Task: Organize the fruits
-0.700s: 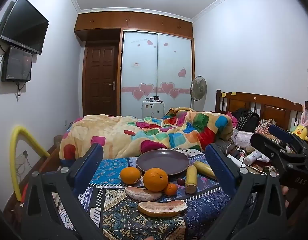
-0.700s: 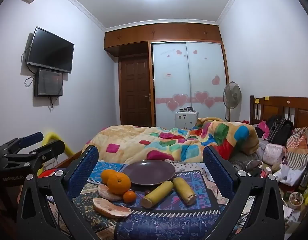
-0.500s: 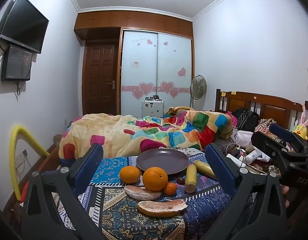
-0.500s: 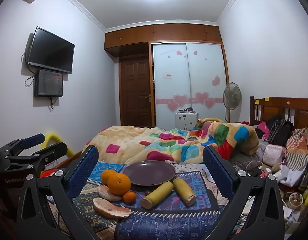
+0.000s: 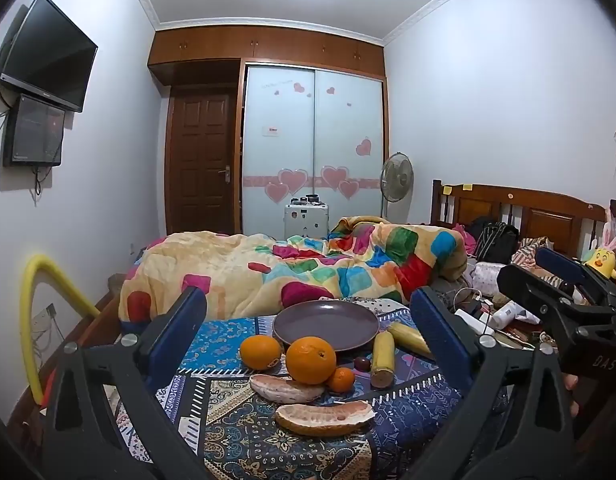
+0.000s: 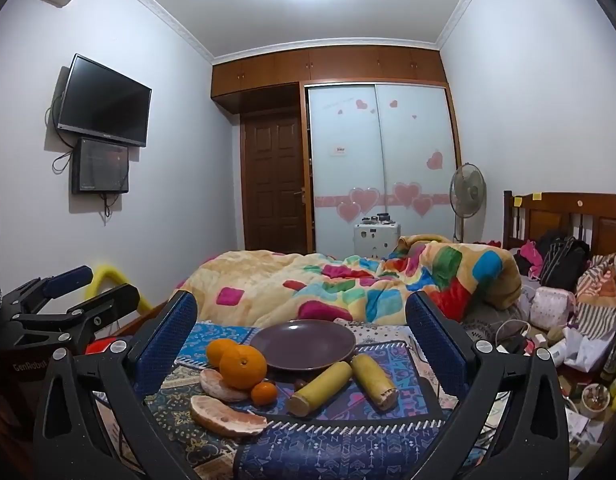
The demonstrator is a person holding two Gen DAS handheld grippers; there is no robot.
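**Left wrist view: fruit untouched, plate bare**

Both grippers hover short of the worktop, wide open, holding nothing. Left gripper (image 5: 308, 320) frames the plate (image 5: 304, 330); right gripper (image 6: 302, 320) likewise. Landmark: plate. Just in front of it, two oranges (image 5: 310, 359), a small tangerine (image 5: 341, 379), two pomelo pieces (image 5: 324, 418); at its right edge, two yellow cane pieces (image 5: 383, 358). Judged: opening step, no pick begun. Next move calls for lowering onto one fruit, probably the nearest orange.

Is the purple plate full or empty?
Empty. The purple plate shows only its bare dish in both wrist views; the big orange, the yellow pieces and the other fruit all lie on the cloth beside it.
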